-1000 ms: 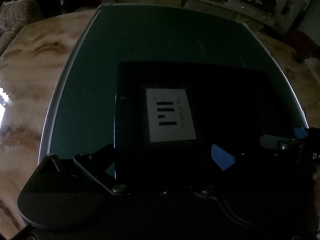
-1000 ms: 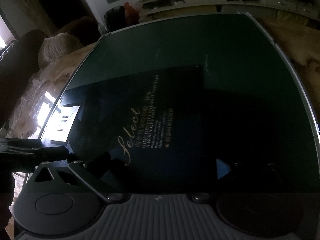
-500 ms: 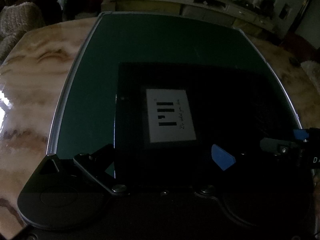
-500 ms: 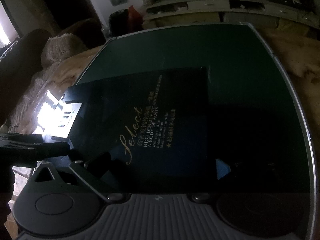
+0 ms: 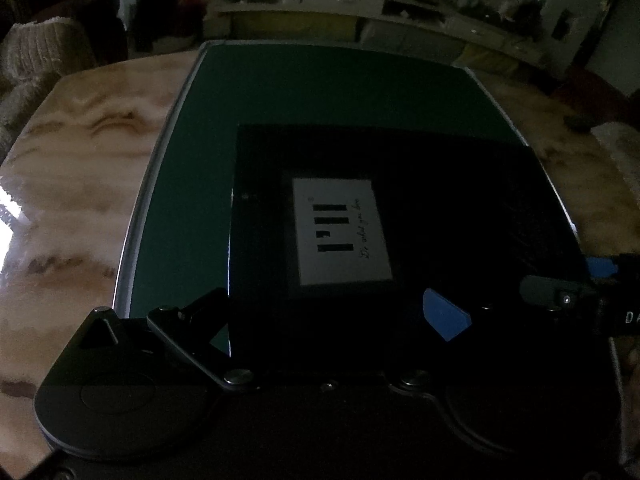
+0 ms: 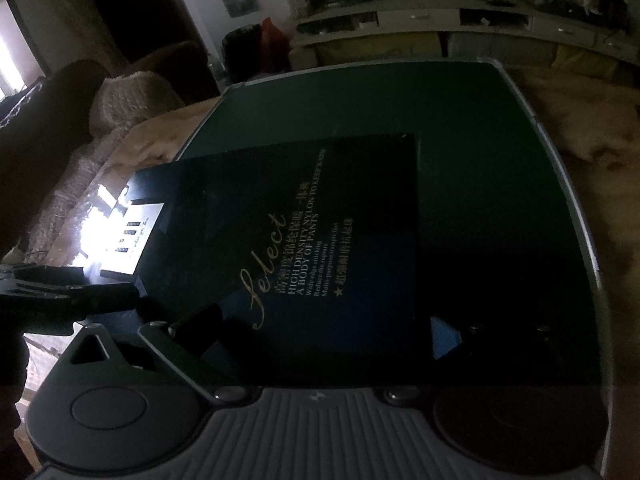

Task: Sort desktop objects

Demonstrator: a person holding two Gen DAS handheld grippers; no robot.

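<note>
The light is dim. A flat black box with a white label (image 5: 340, 232) fills the middle of the left wrist view, above a dark green mat (image 5: 320, 88). My left gripper (image 5: 332, 316) holds it across its near end, one finger at its left edge and the blue pad (image 5: 444, 316) on the right. In the right wrist view, a black box with gold "Select" lettering (image 6: 320, 208) sits tilted between the fingers of my right gripper (image 6: 324, 332). The labelled box (image 6: 128, 236) and the left gripper (image 6: 80, 292) show at that view's left edge. The right gripper (image 5: 560, 296) shows at the left view's right edge.
The green mat (image 6: 480, 128) lies on a glossy marble table (image 5: 80, 200) that extends left and right of it. A cushioned seat (image 5: 36, 52) stands beyond the table's left corner. A long low shelf unit (image 5: 360, 12) runs along the back wall.
Both grippers have drawn back and up from the mat, so more of the mat and room shows. Each box has kept its place between its gripper's fingers.
</note>
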